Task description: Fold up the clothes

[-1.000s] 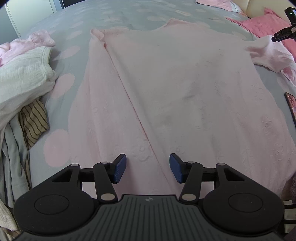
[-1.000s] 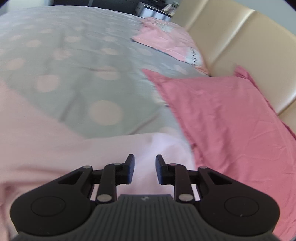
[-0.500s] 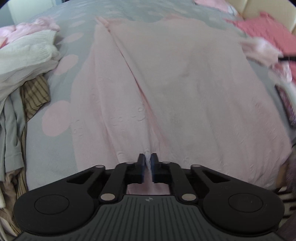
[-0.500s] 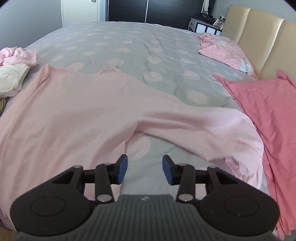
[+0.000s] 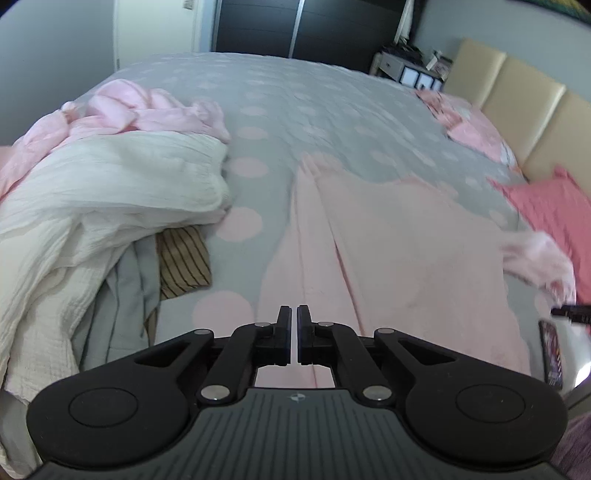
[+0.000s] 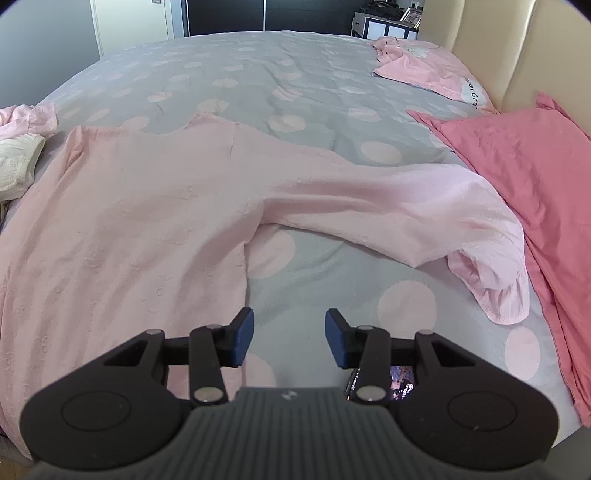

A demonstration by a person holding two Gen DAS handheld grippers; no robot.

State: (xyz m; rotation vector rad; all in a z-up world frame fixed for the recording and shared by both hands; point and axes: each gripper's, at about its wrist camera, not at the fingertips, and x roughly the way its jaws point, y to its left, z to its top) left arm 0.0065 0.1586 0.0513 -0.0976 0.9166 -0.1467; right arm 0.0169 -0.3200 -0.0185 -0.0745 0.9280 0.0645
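A pale pink long-sleeved garment (image 6: 140,221) lies spread flat on a grey bedspread with pink dots (image 6: 258,74), its neckline toward the far side and its hem toward the near edge. In the right wrist view, one sleeve (image 6: 406,210) stretches out to the right, its cuff ending just beside a deep pink pillow (image 6: 524,177) that rests against a beige padded headboard (image 6: 517,48). The right gripper (image 6: 289,338) hovers above bare bedspread just right of the garment's side seam, its blue-padded fingers (image 6: 242,334) spread wide apart and gripping nothing. A phone (image 6: 400,384) with a lit screen lies on the bed beneath this gripper, partly hidden by it. A lighter pink pillow (image 6: 432,70) sits far right near the headboard. In the left wrist view, the left gripper (image 5: 294,334) is at the near hem of the garment (image 5: 406,266), its jaws clenched almost together with a thin strip of the pink cloth showing between them, so it is pinching the fabric. A long fold runs from this gripper away toward the far shoulder. To the left lies a heap of other laundry: a cream crinkled piece (image 5: 110,192), a crumpled pink piece (image 5: 140,110) behind it, a brown striped piece (image 5: 183,262) and grey cloth (image 5: 125,306) below. Dark wardrobe doors (image 5: 303,26) stand beyond the far end of the bed
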